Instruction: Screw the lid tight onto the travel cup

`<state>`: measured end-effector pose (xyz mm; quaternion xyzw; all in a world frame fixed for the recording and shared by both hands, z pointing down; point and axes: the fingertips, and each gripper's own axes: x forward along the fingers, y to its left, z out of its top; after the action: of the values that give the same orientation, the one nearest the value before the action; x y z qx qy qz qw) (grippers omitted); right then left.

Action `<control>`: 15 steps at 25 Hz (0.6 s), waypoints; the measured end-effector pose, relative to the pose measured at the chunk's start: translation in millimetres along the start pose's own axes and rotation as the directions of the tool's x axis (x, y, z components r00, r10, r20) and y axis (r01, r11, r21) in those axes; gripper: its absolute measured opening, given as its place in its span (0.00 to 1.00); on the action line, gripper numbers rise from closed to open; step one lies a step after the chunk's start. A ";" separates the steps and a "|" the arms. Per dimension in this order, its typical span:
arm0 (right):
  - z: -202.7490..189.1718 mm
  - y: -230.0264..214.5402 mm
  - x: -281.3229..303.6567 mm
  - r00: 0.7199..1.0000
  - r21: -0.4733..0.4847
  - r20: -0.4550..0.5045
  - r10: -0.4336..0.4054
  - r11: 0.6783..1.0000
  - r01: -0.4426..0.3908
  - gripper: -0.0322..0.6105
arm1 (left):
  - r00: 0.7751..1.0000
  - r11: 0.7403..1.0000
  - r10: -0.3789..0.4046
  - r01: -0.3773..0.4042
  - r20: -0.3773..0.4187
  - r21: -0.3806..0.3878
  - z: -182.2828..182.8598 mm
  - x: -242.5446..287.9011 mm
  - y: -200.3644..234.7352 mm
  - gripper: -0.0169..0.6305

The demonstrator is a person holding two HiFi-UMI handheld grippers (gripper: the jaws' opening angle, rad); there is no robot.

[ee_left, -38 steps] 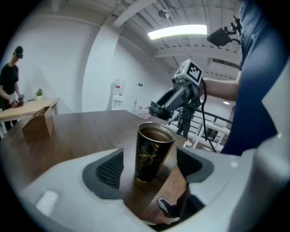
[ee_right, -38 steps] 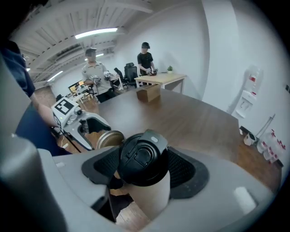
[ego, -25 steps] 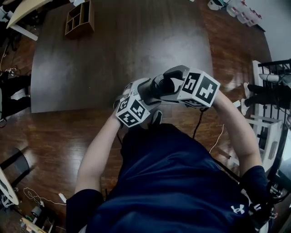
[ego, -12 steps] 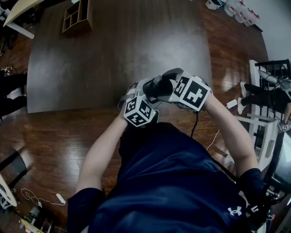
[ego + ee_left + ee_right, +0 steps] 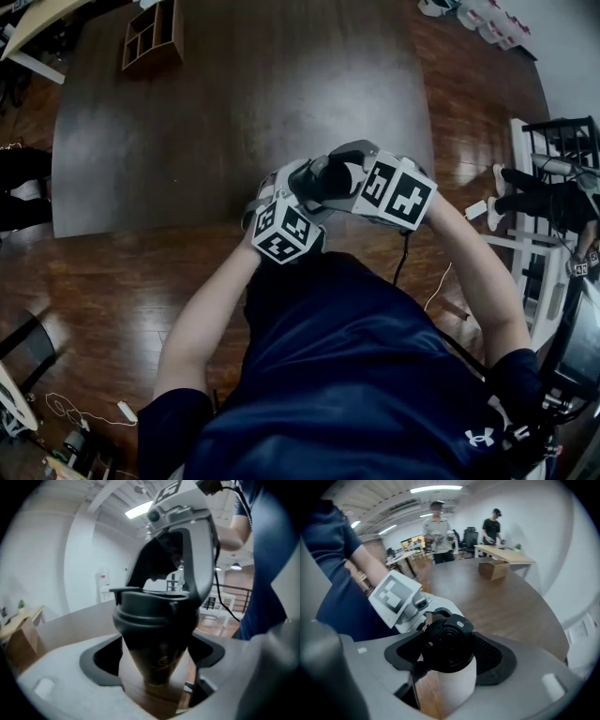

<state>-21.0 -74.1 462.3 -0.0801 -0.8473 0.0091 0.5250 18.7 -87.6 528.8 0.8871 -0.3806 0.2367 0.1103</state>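
The travel cup point(image 5: 157, 656) stands upright between the jaws of my left gripper point(image 5: 154, 665). Its jaws are opening, and gaps show on both sides of the cup's tapered body. The black lid point(image 5: 154, 613) sits on top of the cup. My right gripper point(image 5: 183, 559) comes down over it from above. In the right gripper view the lid point(image 5: 446, 641) sits between the black pads point(image 5: 494, 660) of my right gripper point(image 5: 449, 656), which is shut on it. Below the lid is the pale cup wall point(image 5: 457, 688). In the head view the left gripper point(image 5: 298, 187) and right gripper point(image 5: 330, 176) meet and hide the cup.
The dark wooden table point(image 5: 234, 112) stretches ahead, and the grippers are near its front edge. A wooden compartment box point(image 5: 150, 37) stands at its far left corner. A cardboard box point(image 5: 493, 569) lies on the table, and two people point(image 5: 438, 527) stand beyond it. White furniture point(image 5: 548, 253) stands on the floor to the right.
Both grippers have stayed together at the table's front edge. The two marker cubes have drawn slightly closer and the right one has tilted a little.
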 end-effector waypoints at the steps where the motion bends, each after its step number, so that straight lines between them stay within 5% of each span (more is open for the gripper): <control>1: -0.2 3.8 0.0 0.999 -0.102 -0.012 0.047 0.994 -0.048 0.58 | 1.000 0.998 -0.029 0.029 -0.007 0.049 0.5 1.0 -0.6 0.69; 3: -0.6 9.7 0.9 0.992 -0.266 -0.052 0.112 0.956 -0.122 0.58 | 0.998 0.993 -0.065 0.066 -0.009 0.099 0.8 5.2 -3.2 0.68; 5: 1.3 12.3 2.7 0.989 -0.310 -0.086 0.124 0.940 -0.144 0.58 | 0.998 0.994 -0.058 0.057 0.013 0.094 0.0 6.5 -4.4 0.67; 7: 1.6 11.0 3.4 0.993 -0.209 -0.083 0.082 0.973 -0.098 0.58 | 0.999 0.998 -0.012 0.009 0.042 0.065 0.7 5.8 -3.1 0.67; 9: -2.8 3.8 1.0 0.999 0.024 -0.034 -0.010 1.000 0.011 0.58 | 0.997 0.999 0.040 -0.042 0.064 0.035 3.6 7.1 -2.6 0.67; 12: -9.4 -2.0 -1.0 0.991 0.342 0.052 -0.124 0.934 0.099 0.58 | 0.994 0.997 0.071 -0.072 0.078 0.018 5.3 8.8 -3.4 0.67; 14: -4.7 1.5 -0.6 0.992 0.346 0.079 -0.095 0.936 0.062 0.69 | 0.994 0.997 0.071 -0.073 0.080 0.014 3.9 9.0 -0.6 0.67; 15: -0.4 2.2 -2.1 0.995 0.257 0.067 -0.074 0.965 0.054 0.70 | 0.994 0.997 0.069 -0.070 0.080 0.014 2.7 8.7 1.4 0.67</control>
<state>-19.4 -72.3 460.3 0.0159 -0.8605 0.1038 0.4984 23.9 -94.9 530.8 0.8829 -0.4132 0.2083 0.0795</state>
